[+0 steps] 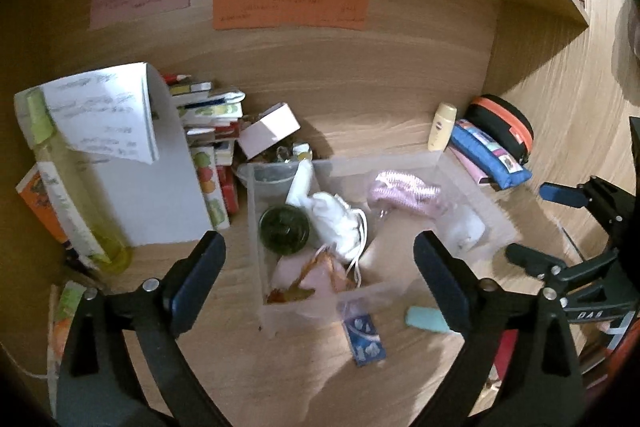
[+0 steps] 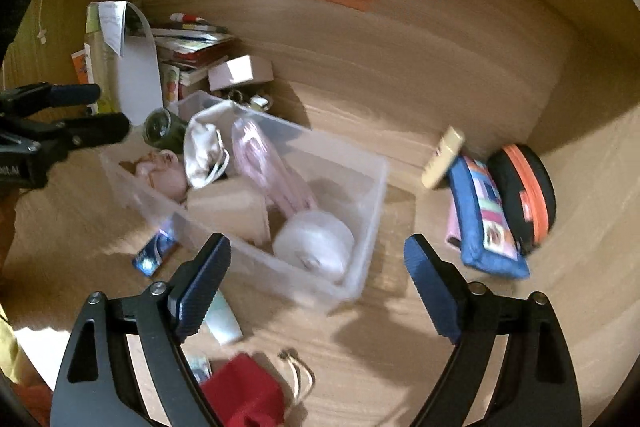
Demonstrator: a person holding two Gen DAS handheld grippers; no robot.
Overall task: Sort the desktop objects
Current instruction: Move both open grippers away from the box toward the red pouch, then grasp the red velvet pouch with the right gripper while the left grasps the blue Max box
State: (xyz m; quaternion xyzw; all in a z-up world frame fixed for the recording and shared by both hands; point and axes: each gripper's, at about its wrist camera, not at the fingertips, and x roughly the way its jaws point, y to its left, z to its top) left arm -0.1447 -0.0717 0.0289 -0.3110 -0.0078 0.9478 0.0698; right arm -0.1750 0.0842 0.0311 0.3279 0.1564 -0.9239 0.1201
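While both grippers hang spread wide and empty above a wooden desk (image 1: 360, 99), the left gripper (image 1: 320, 267) sits over a clear plastic bin (image 1: 256, 227), and the right gripper (image 2: 318, 267) hovers at the bin's near corner. Inside lie a white pouch (image 2: 204, 151), a pink bundle (image 2: 272, 171) and a white roll (image 2: 316, 247). Beyond, right, a blue pencil case (image 2: 484, 223) touches a black-and-orange case (image 2: 524, 187). Books (image 1: 212, 131) stack far left.

Handwriting on the orange note (image 1: 289, 6) is too blurred to read.
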